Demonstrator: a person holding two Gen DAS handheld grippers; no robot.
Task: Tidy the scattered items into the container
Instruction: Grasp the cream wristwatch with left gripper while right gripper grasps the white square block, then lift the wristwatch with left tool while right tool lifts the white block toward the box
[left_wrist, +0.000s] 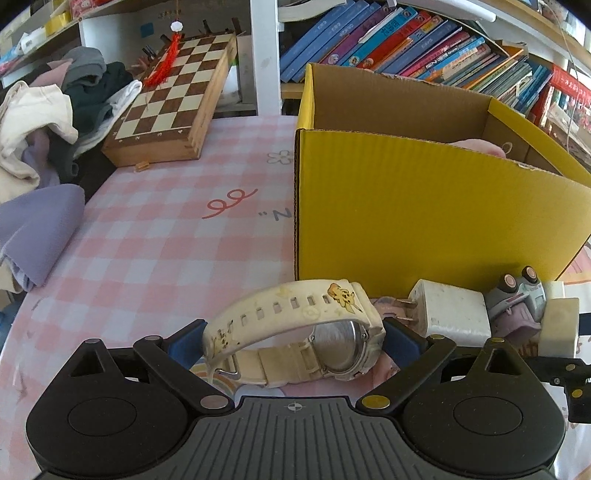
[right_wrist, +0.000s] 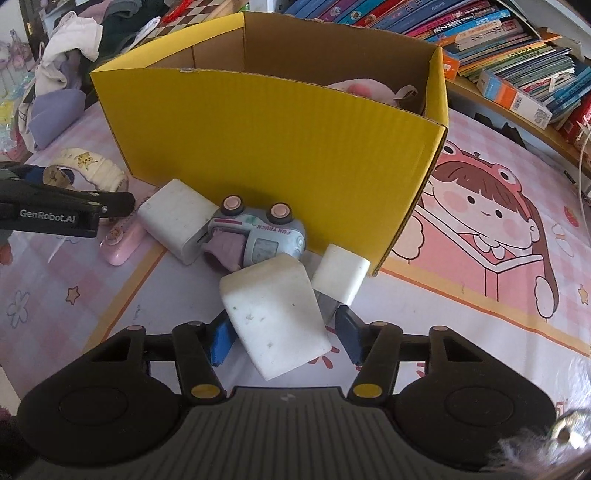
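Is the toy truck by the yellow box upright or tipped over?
Tipped over. The toy truck has its pink wheels pointing up toward the yellow box, and its "FUN TRUCK" lettering reads upside down in the right wrist view.

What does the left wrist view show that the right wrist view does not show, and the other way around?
Only the left wrist view shows the metal back of the white watch between the fingers of the left hand-held gripper.

Only the right wrist view shows the white block between the fingers of the right hand-held gripper, and the pink case.

Both show the yellow box, the white charger and the toy truck.
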